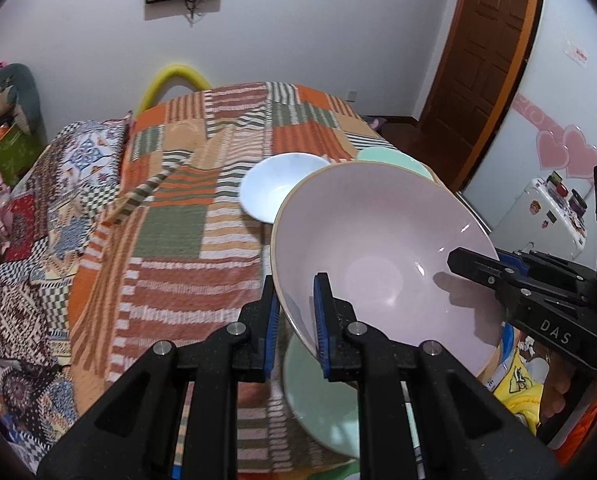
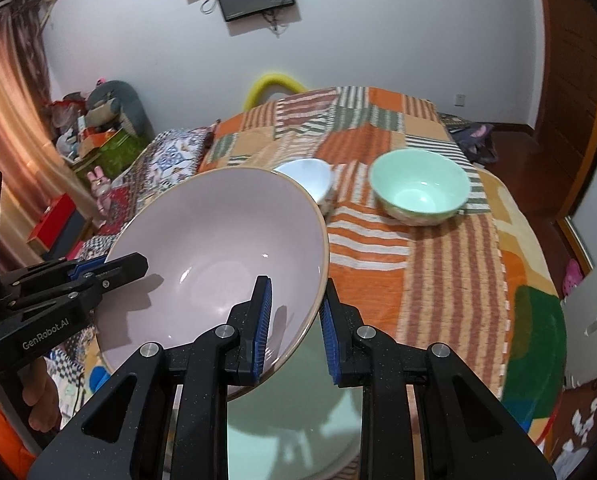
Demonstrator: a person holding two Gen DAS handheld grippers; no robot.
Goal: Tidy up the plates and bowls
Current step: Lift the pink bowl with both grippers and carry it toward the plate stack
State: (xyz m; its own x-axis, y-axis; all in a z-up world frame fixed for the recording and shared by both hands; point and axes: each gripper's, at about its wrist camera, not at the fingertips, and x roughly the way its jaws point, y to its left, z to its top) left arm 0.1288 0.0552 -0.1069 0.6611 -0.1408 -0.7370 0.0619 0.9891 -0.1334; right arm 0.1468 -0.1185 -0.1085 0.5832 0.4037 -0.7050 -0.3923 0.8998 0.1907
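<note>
A large pink bowl hangs tilted above the bed, held by its rim from two sides. My left gripper is shut on the rim's near left edge, one blue pad inside the bowl and one outside. On the opposite edge my right gripper is shut on the rim in the same way. Each gripper shows in the other's view: the right gripper and the left gripper. A pale green plate lies on the blanket under the bowl. Farther back stand a white bowl and a green bowl.
Everything rests on a bed with an orange, green and striped patchwork blanket. A patterned pillow lies to the left. A wooden door and a white cabinet stand on the right, with cluttered boxes by the far left wall.
</note>
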